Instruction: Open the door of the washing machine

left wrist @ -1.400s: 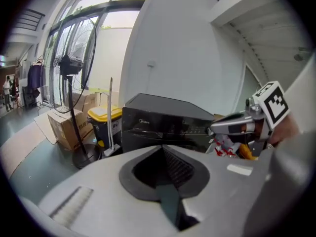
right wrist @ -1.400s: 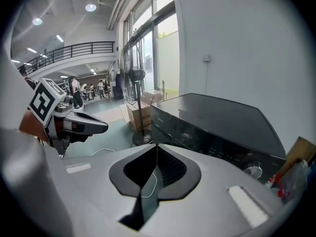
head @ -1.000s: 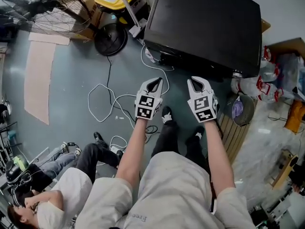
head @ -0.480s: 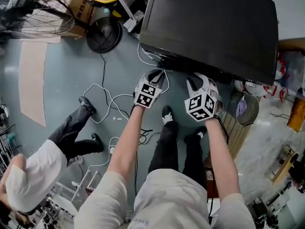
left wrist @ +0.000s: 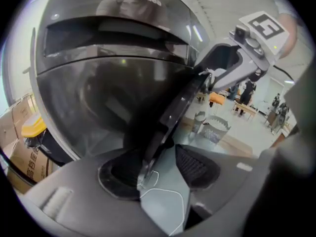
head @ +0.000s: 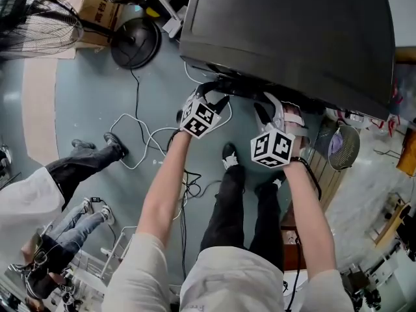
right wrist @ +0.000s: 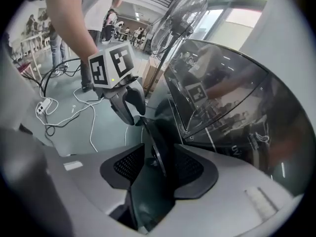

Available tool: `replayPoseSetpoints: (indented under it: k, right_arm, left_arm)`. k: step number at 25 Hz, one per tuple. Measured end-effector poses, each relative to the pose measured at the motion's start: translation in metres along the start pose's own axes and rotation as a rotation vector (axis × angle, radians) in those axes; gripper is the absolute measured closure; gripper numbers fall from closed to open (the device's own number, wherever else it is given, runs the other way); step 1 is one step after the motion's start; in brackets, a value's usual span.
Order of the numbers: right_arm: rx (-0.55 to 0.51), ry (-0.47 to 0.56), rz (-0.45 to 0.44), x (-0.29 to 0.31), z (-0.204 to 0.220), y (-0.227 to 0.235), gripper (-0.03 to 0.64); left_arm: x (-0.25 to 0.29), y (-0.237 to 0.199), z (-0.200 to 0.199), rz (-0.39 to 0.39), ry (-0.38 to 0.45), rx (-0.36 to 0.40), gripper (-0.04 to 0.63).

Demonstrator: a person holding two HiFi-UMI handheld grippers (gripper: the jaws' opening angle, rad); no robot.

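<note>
Straddling the door rim (left wrist: 170,113) with both tools, I stand at the front of the washing machine (head: 292,38), whose dark door looks not yet opened. My left gripper (head: 209,95) and right gripper (head: 269,106) have just been spreading their jaws. Each pair now stands wide, with that thin rim between the pads, not pinched. The rim looks glossy (and narrow), so I judge a shallow bite could slide off as I pull. In the left gripper view it sits nearer one pad, and closing lopsided might skew the grip. Pulling the two sides unevenly could twist the door.
</note>
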State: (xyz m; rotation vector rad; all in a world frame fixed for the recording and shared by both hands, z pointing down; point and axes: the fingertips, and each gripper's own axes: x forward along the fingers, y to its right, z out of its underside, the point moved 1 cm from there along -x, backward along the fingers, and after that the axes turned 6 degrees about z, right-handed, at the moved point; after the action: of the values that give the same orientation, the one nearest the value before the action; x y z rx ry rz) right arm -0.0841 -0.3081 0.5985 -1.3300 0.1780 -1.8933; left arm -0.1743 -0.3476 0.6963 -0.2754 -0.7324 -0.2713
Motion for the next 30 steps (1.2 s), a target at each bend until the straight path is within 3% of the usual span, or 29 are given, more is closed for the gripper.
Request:
replayPoseSetpoints:
  k: [4, 8, 20, 30]
  right_arm:
    - [-0.032, 0.011, 0.001, 0.004, 0.000, 0.004, 0.459]
    - [-0.048, 0.024, 0.011, 0.002, 0.001, 0.005, 0.459]
    - [-0.066, 0.040, -0.006, -0.002, -0.001, 0.000, 0.456]
    - [-0.106, 0.027, -0.055, -0.024, 0.001, -0.031, 0.454]
  left_arm:
    - [0.018, 0.008, -0.001, 0.071, -0.024, 0.102, 0.360]
    - [0.027, 0.012, 0.000, 0.104, -0.008, 0.145, 0.360]
    - [0.022, 0.014, 0.006, 0.074, 0.046, 0.147, 0.359]
    - [0.005, 0.051, 0.030, 0.071, 0.094, 0.100, 0.362]
